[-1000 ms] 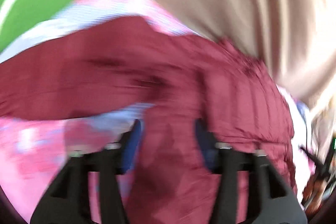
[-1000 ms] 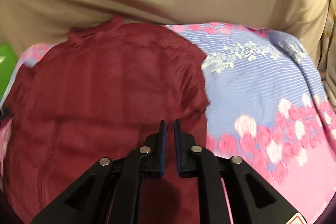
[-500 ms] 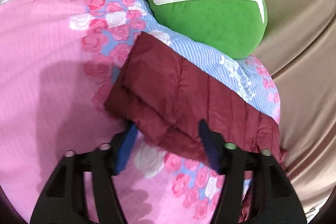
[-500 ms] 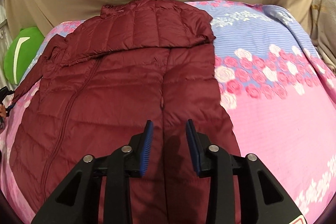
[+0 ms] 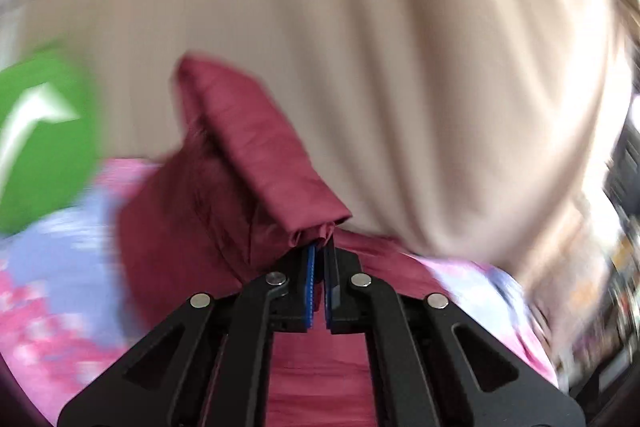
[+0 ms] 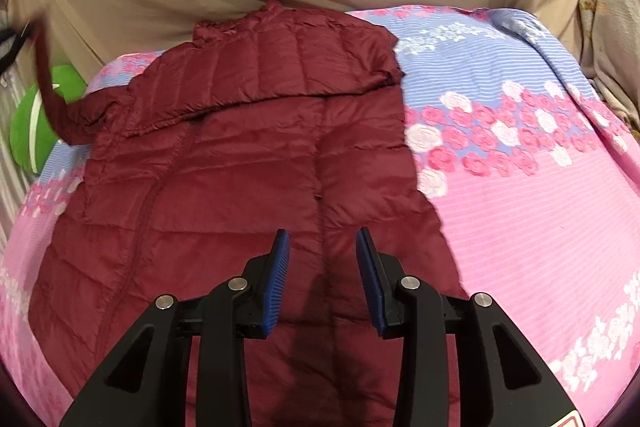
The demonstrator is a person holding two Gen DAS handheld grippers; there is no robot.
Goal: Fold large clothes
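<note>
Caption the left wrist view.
Left gripper shut on maroon jacket's sleeve, lifted above the floral bedspread.

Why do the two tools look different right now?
The left tool is pinched shut on a lifted bit of the dark red jacket; the right tool is open and holds nothing. The left tool's picture is blurry; the right tool's is sharp, above the flat jacket. Both have black arms and blue pads.

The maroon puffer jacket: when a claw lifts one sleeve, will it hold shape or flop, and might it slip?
Probably floppy: the sleeve pinched in the left claw drapes in soft folds. The puffer jacket looks quilted and puffy, so likely light for its bulk. Its shell has a slight sheen, so it may slip on the floral sheet.
</note>
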